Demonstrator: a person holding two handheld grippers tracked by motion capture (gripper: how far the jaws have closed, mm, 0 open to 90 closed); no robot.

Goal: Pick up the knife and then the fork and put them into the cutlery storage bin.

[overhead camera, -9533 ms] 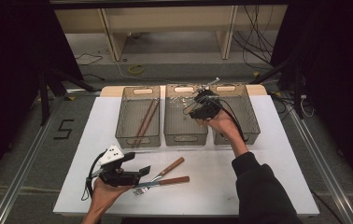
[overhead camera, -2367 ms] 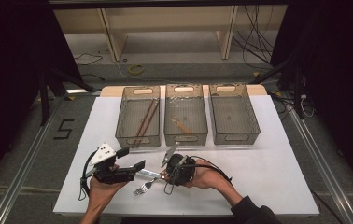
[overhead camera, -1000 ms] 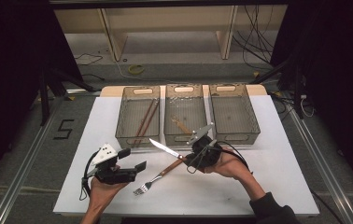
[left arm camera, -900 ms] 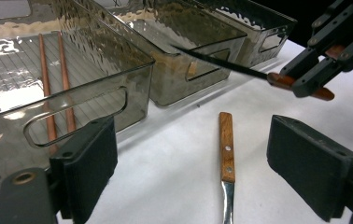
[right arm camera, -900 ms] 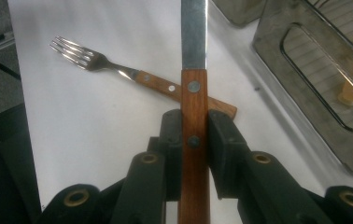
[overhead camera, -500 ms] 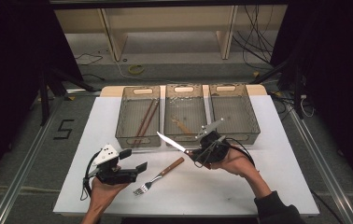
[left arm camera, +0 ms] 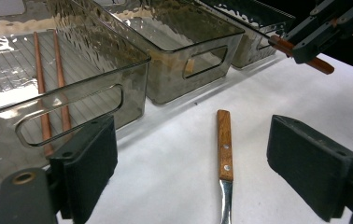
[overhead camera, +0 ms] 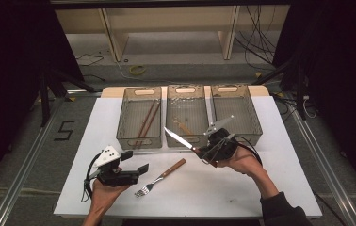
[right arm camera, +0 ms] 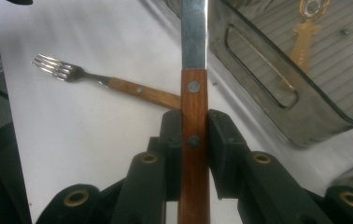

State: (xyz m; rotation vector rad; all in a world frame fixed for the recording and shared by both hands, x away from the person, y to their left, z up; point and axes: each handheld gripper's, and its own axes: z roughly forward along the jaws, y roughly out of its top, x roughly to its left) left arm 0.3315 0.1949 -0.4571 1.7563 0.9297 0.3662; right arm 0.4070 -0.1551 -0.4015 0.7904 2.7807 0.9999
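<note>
A knife with a wooden handle is held above the table, its blade pointing left over the front of the middle bin. My right gripper is shut on the handle, one pad on each side. A wooden-handled fork lies flat on the white table. At the lower left my left gripper rests open with nothing between its pads, pointing at the fork's handle.
Three clear bins stand in a row at the back. The left bin holds two chopsticks; the middle one holds a small wooden utensil; the right bin stands beyond my right gripper. White table edge lies near the person.
My right gripper has lifted the knife from beside the fork and carried it right and back, toward the bins. The left gripper and the fork stayed put.
</note>
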